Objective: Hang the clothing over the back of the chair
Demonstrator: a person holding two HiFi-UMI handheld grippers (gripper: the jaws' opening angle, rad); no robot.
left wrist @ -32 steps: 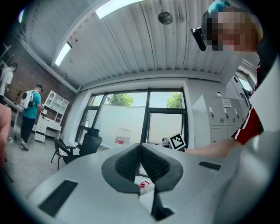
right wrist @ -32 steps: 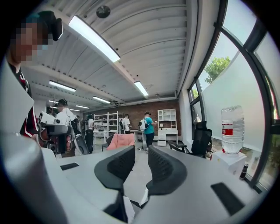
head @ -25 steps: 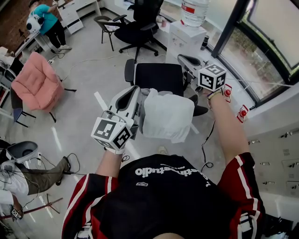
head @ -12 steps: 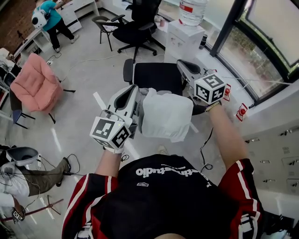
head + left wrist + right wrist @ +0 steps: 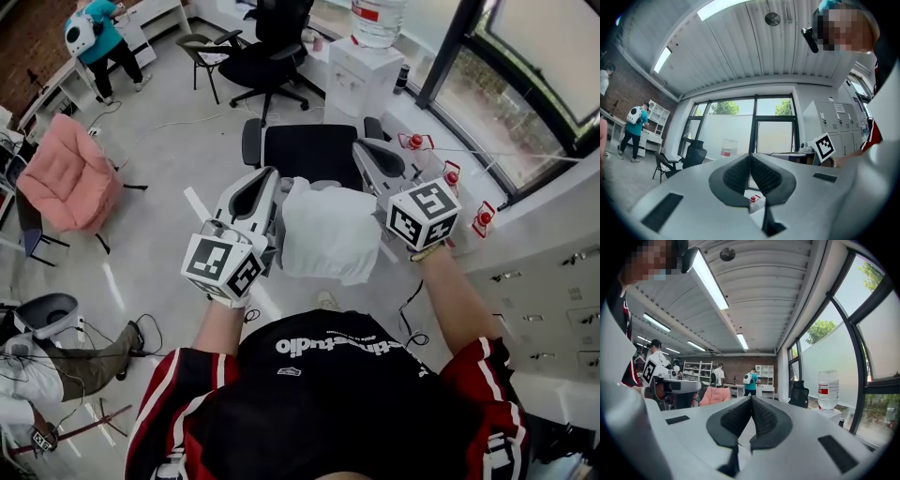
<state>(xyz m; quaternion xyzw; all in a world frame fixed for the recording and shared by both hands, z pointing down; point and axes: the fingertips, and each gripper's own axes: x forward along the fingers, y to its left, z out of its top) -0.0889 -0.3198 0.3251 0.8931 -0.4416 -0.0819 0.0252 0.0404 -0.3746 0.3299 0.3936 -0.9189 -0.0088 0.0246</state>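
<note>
A: Left gripper (image 5: 750, 157), state?
B: Pads closed together at the tips; no cloth seen pinched between them; it sits just beside the left edge of the white clothing (image 5: 328, 234).
A: Right gripper (image 5: 751, 400)?
B: Jaws pressed together, empty; near the clothing's right edge.
A: Clothing position?
B: Draped over the back of the black chair (image 5: 309, 150); between both grippers.

both arms reach forward, side by side. the left gripper (image 5: 269, 178) points ahead, jaws together. the right gripper (image 5: 364, 148) is level, jaws closed too.
</note>
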